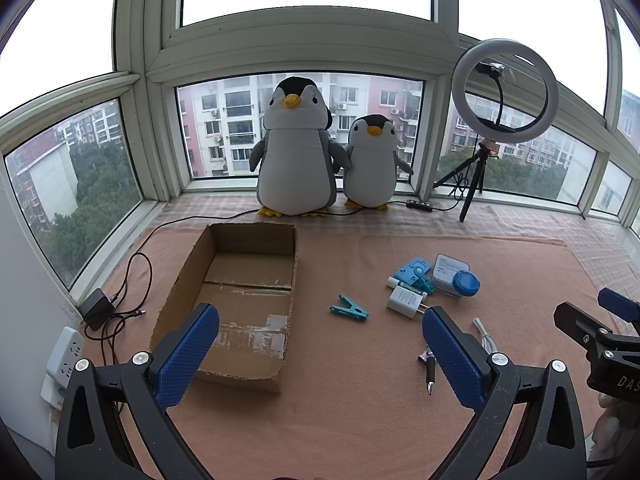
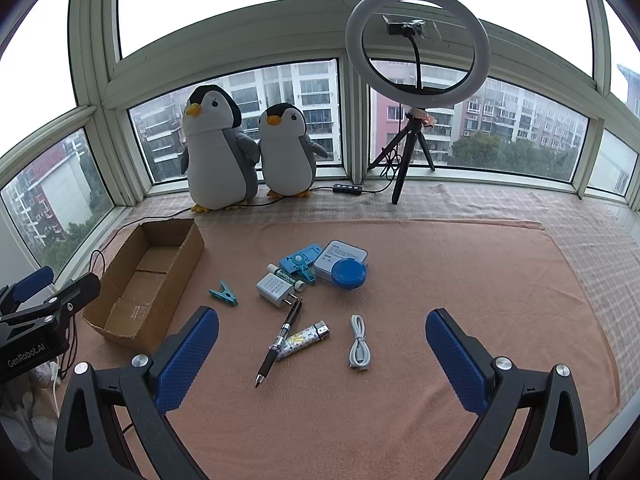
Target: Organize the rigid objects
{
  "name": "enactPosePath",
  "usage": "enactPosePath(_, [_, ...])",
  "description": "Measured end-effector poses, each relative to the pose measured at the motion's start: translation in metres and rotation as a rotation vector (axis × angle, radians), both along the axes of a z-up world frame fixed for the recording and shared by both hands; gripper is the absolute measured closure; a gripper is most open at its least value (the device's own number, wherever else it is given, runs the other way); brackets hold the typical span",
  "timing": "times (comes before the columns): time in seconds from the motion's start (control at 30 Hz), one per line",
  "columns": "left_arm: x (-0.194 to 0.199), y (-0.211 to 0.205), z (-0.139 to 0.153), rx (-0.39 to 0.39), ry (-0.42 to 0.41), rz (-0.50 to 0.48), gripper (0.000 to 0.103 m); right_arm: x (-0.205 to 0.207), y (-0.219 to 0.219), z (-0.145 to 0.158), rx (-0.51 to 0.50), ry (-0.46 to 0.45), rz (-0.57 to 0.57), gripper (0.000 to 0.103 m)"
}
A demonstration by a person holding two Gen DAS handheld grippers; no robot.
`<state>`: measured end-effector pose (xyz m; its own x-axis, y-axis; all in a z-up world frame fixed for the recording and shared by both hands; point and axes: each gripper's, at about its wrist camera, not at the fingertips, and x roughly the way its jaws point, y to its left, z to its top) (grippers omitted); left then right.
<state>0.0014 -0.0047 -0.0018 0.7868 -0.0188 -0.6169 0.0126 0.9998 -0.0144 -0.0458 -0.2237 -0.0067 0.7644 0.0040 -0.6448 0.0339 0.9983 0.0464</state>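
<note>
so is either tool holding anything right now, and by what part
Nothing is held. The left tool and the right tool are both open, with nothing between their fingers.

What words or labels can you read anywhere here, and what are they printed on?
"GenRobot.AI": on the left hand-held gripper body, right wrist view.
"DAS", cut off at the frame edge: on the right hand-held gripper body.
White charger, green battery, white box: print too small to read.
</note>
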Motion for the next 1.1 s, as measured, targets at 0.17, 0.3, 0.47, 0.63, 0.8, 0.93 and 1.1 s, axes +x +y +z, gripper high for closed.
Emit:
enactPosePath(0.17, [0.0, 0.0, -0.001, 0.0, 0.0, 0.003, 0.0, 0.0, 0.0, -0.001, 0.0, 0.003, 0.0, 0.001])
enactPosePath(0.3, [0.002, 0.001, -0.003, -0.001, 0.003, 0.008, 0.0, 0.001, 0.001, -0.003, 0.0, 0.007, 0.001, 0.001])
enactPosePath(0.47, [0.006, 0.009, -0.008, -0.002, 0.013, 0.023, 0.0, 0.004, 0.002, -0.005, 0.001, 0.019, 0.003, 0.001])
enactPosePath(0.63, [0.012, 0.02, -0.014, 0.005, 0.025, 0.05, 0.0, 0.005, 0.003, -0.006, 0.005, 0.019, 0.007, 0.001])
enactPosePath(0.8, [0.021, 0.045, -0.022, 0.02, 0.044, 0.101, 0.0, 0.009, 0.0, -0.009, 0.026, 0.023, 0.01, 0.001])
enactPosePath(0.93, [0.033, 0.077, -0.035, 0.039, 0.078, 0.177, 0.0, 0.011, -0.002, -0.011, 0.043, 0.028, 0.012, 0.001])
enactPosePath(1.1, [0.049, 0.125, -0.06, 0.053, 0.137, 0.273, 0.0, 0.013, 0.002, -0.013, 0.018, 0.035, 0.024, 0.001])
